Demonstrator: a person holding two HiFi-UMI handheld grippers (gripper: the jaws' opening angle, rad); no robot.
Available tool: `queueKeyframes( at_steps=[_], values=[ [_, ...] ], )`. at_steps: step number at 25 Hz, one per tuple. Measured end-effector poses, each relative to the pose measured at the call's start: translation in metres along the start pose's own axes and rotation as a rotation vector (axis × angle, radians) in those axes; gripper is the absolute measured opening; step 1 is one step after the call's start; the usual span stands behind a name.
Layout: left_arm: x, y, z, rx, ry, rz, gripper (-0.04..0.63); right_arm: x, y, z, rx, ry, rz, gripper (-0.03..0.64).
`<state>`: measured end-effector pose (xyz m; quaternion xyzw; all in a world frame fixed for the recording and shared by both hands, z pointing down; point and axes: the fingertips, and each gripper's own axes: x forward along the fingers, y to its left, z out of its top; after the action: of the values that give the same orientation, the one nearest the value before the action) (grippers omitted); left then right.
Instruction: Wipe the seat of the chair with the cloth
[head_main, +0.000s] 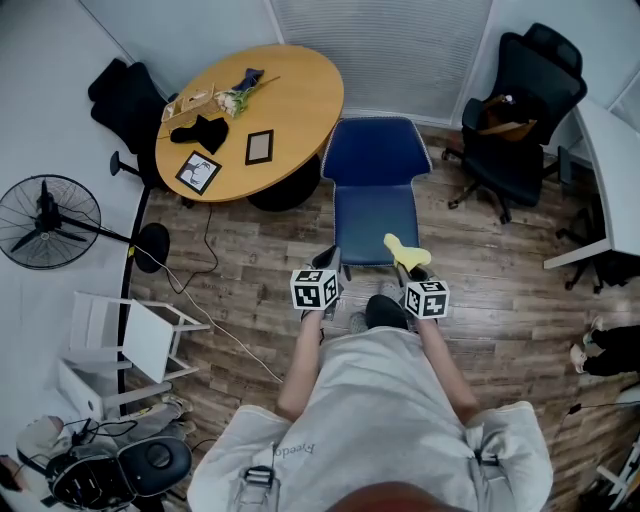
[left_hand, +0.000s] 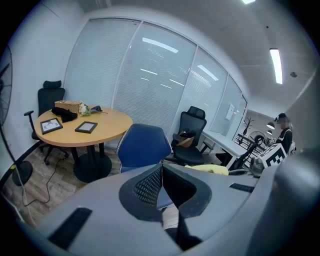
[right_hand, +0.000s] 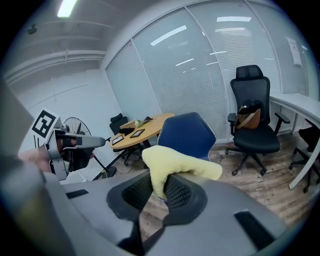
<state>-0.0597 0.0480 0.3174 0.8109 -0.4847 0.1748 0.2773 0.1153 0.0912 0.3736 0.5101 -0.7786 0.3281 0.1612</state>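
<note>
Right gripper (right_hand: 159, 186) pinches the yellow cloth (right_hand: 176, 162); left gripper (left_hand: 162, 184) is pressed together, empty. The chair seat (head_main: 372, 222) looks not yet wiped.

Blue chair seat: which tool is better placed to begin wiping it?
Right. The right tool is shut on the yellow cloth and hangs at the near edge of the blue chair seat. The left tool is shut with nothing between its jaws, so it has nothing to wipe with.
</note>
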Motion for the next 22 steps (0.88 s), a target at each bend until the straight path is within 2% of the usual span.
queueKeyframes(
  at_steps=[22],
  values=[
    [-0.003,-0.003,-0.011,-0.009,0.005,0.008,0.028,-0.007,-0.002,-0.004,-0.013,-0.02,-0.008,0.064]
  ],
)
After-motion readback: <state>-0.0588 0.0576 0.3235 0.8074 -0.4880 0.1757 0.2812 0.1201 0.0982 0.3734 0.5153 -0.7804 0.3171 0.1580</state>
